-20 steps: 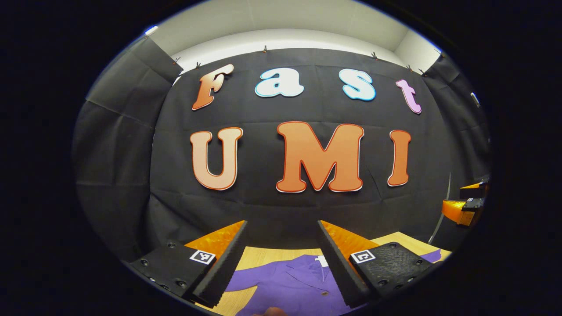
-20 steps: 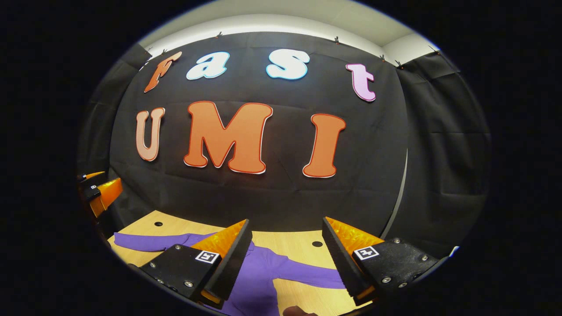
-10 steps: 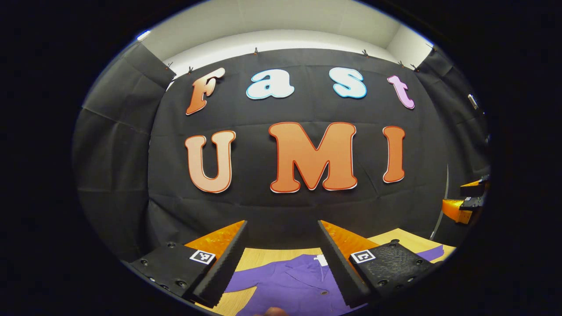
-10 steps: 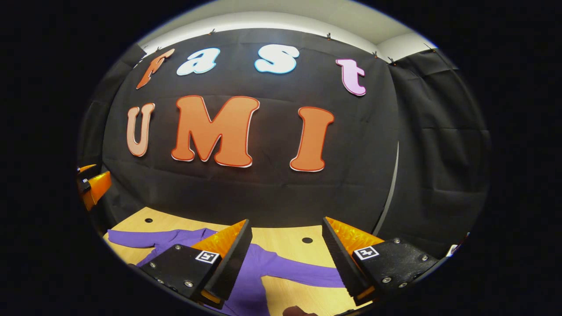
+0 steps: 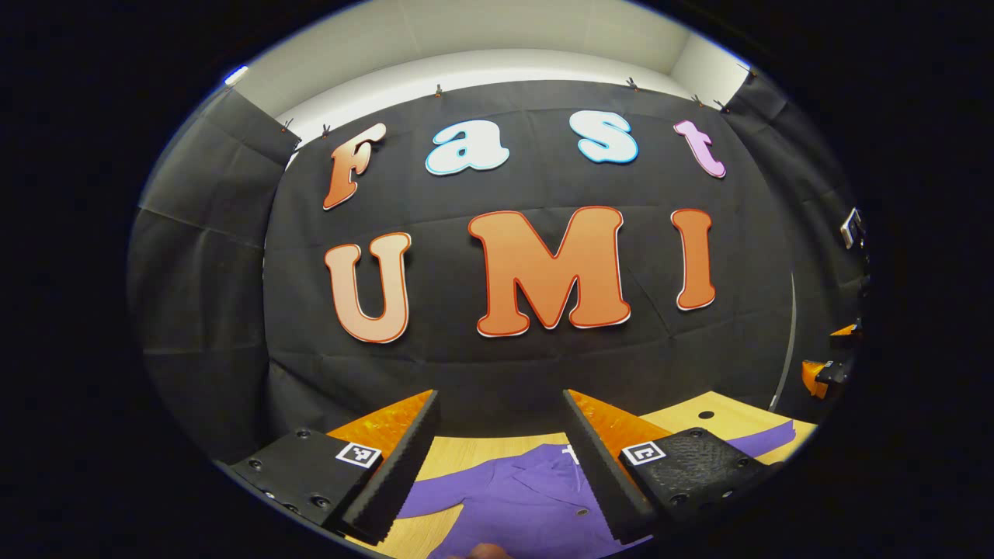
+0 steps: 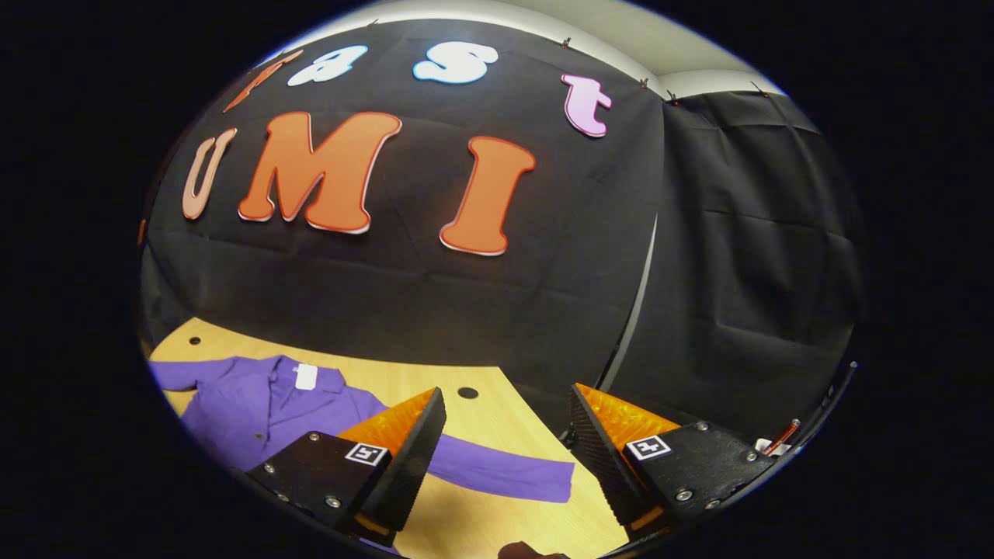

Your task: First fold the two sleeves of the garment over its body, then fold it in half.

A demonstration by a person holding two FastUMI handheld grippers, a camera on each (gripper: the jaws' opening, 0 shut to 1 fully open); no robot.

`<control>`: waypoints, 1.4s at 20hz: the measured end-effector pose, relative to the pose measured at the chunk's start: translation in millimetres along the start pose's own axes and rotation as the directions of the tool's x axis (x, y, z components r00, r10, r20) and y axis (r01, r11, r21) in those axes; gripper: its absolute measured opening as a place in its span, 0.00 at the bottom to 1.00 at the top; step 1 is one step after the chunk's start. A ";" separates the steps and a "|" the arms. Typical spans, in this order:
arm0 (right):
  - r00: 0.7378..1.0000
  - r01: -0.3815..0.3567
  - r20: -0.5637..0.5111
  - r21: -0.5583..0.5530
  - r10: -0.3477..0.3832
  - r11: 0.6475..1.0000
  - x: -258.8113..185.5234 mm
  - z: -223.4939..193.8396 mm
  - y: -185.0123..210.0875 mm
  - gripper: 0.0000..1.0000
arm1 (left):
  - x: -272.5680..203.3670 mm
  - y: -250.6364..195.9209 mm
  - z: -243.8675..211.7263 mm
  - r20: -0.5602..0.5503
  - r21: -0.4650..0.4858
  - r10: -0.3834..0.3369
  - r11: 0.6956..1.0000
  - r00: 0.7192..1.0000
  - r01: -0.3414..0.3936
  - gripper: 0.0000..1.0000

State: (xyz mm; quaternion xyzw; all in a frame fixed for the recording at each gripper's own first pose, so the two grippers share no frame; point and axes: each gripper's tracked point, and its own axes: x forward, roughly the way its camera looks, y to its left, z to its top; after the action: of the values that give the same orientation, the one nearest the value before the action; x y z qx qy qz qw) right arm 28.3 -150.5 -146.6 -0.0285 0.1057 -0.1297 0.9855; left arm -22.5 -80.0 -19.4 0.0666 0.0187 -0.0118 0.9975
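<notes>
Purple garment (image 6: 256, 407) flat on table (image 6: 497, 423), sleeves outstretched sideways.

Matt cloth garment (image 6: 256, 404), wood table (image 6: 497, 411)

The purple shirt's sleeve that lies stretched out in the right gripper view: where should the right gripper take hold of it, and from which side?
Take the sleeve at its cuff end, coming down from above with the right gripper. The sleeve lies flat and straight on the wooden table, away from the shirt body, so the free cuff probably lifts most easily and swings over the body. The jaws stand open.
</notes>
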 end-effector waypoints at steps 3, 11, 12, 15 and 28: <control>0.998 0.031 -0.059 0.011 -0.030 0.999 16.4 -27.5 -22.1 0.95 | -0.8 -0.8 -5.6 -0.021 0.008 0.006 1.000 1.000 -0.005 1.00; 0.914 0.047 -0.406 0.074 -0.013 0.996 77.6 -137.7 -52.8 0.96 | -0.1 -1.8 -12.5 -0.059 0.040 0.034 0.999 0.998 -0.032 0.97; 0.896 0.057 -0.443 0.072 -0.019 0.996 83.7 -147.8 -56.7 0.97 | 1.2 -1.6 -14.0 -0.066 0.040 0.040 0.999 0.997 -0.037 0.97; 0.835 0.070 -0.549 0.098 -0.004 0.993 91.5 -177.5 -63.2 0.97 | 1.4 -0.6 -21.4 -0.092 0.042 0.054 0.998 0.994 -0.051 0.97; 0.535 0.067 -0.827 0.247 0.174 0.967 133.3 -261.8 -60.8 0.98 | 2.5 -25.7 -51.3 -0.201 0.086 0.055 0.996 0.978 -0.038 0.97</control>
State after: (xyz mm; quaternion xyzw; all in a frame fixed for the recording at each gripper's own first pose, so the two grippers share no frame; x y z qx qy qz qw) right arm 82.5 -251.6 -423.8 0.1647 0.5506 -0.1090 0.8111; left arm -22.5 -98.7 -73.8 0.1085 0.1186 0.0176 0.9868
